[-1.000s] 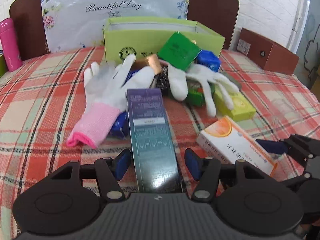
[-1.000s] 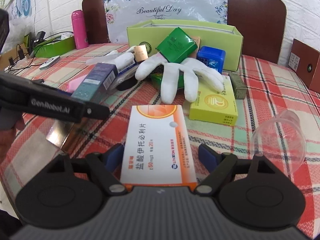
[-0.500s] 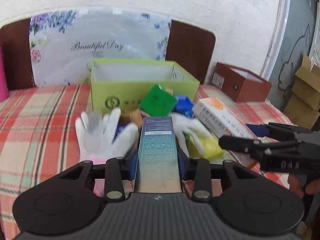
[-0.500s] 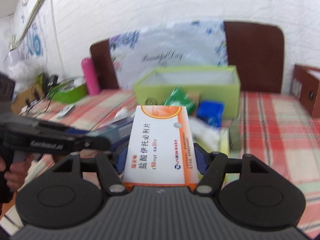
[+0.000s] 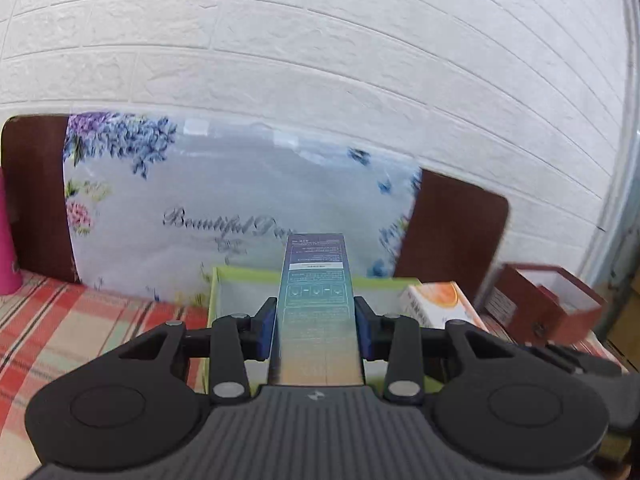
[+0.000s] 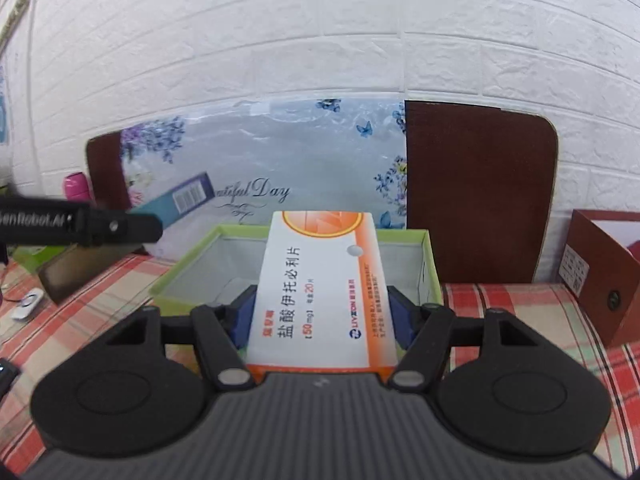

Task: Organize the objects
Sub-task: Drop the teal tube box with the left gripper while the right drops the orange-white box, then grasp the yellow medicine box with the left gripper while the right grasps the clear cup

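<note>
Straight ahead of both claws sits the green box (image 6: 424,256), open at the top, its long side running across the view and its near wall just past the fingertips; that is the relation the next move looks to turn on, since each carried item would have to go forward and down over that wall. Behind it a floral bag (image 6: 280,168) leans on a dark headboard (image 6: 476,188), with the plaid cloth (image 6: 520,304) of the tabletop to either side.

The right claw (image 6: 322,312) is clamped on the white-and-orange medicine box (image 6: 320,280), gripped across its width, its long axis pointing forward so the far end already overhangs the box mouth. The left claw (image 5: 316,328) is closed the same way on the tall teal carton (image 5: 316,304), held by its narrow sides, its length also running away from the claw and tipped upward above the near rim.

By my judgement the right claw is the better lined up, being centred on the opening; the left comes in from the left side, as the right view shows it.

Hidden: the box floor under both items and the rest of the clutter to be sorted. A red-brown box (image 6: 600,272) stands off to the right, a pink bottle (image 6: 76,186) far left, partly cut off.
</note>
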`<state>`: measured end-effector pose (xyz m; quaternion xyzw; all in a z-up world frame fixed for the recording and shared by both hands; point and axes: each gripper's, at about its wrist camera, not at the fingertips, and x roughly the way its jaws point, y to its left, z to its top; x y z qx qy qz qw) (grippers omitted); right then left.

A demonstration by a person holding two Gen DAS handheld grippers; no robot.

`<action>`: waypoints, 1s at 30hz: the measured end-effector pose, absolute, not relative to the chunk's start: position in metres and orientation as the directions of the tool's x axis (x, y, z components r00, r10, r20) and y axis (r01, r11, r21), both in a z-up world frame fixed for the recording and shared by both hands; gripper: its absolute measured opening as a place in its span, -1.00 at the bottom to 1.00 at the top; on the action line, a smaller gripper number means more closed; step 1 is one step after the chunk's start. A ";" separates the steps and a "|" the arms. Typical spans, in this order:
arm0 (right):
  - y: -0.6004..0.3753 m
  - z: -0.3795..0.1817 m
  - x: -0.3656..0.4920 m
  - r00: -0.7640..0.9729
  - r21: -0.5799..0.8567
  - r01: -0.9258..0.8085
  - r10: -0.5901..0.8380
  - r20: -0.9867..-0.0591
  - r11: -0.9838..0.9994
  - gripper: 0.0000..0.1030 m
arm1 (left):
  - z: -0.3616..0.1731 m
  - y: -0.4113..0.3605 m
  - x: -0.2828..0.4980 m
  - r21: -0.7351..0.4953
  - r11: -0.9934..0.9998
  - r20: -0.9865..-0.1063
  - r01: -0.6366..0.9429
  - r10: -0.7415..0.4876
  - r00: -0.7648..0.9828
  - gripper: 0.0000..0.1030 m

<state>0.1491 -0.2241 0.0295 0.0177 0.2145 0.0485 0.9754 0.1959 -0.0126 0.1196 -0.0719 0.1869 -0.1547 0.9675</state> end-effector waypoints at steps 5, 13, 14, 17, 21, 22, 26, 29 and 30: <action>-0.215 0.016 0.210 0.906 0.005 -0.034 0.033 -0.422 0.999 0.26 | 0.109 -0.020 0.247 -0.225 0.941 -0.353 0.252 -0.320 0.879 -0.21; -0.203 -0.022 0.261 0.827 0.015 -0.082 0.077 -0.557 0.997 0.62 | 0.078 -0.016 0.269 -0.211 0.958 -0.418 0.192 -0.266 0.868 0.69; -0.202 -0.026 0.258 0.829 -0.009 -0.092 0.072 -0.555 0.996 0.75 | 0.077 -0.012 0.267 -0.214 0.959 -0.423 0.186 -0.262 0.868 0.69; -0.202 -0.021 0.242 0.854 -0.109 -0.057 -0.009 -0.521 0.992 0.82 | 0.086 0.001 0.247 -0.256 0.950 -0.394 0.180 -0.273 0.878 0.69; -0.220 0.018 0.200 0.900 -0.035 0.024 -0.037 -0.433 0.999 1.00 | 0.108 0.004 0.203 -0.254 0.951 -0.382 0.178 -0.268 0.884 0.69; -0.225 0.029 0.187 0.913 -0.001 0.027 -0.025 -0.408 1.000 1.00 | 0.113 0.003 0.191 -0.243 0.953 -0.385 0.182 -0.267 0.883 0.69; -0.240 0.062 0.121 0.949 0.086 -0.008 0.035 -0.312 0.996 1.00 | 0.115 -0.009 0.142 -0.161 0.959 -0.387 0.235 -0.280 0.878 0.69; -0.246 0.069 0.072 0.964 0.091 -0.036 0.059 -0.259 0.995 1.00 | 0.106 -0.015 0.106 -0.141 0.955 -0.375 0.262 -0.297 0.878 0.69; -0.248 0.068 0.057 0.968 0.085 -0.043 0.063 -0.244 0.995 1.00 | 0.101 -0.016 0.095 -0.140 0.952 -0.375 0.271 -0.304 0.876 0.69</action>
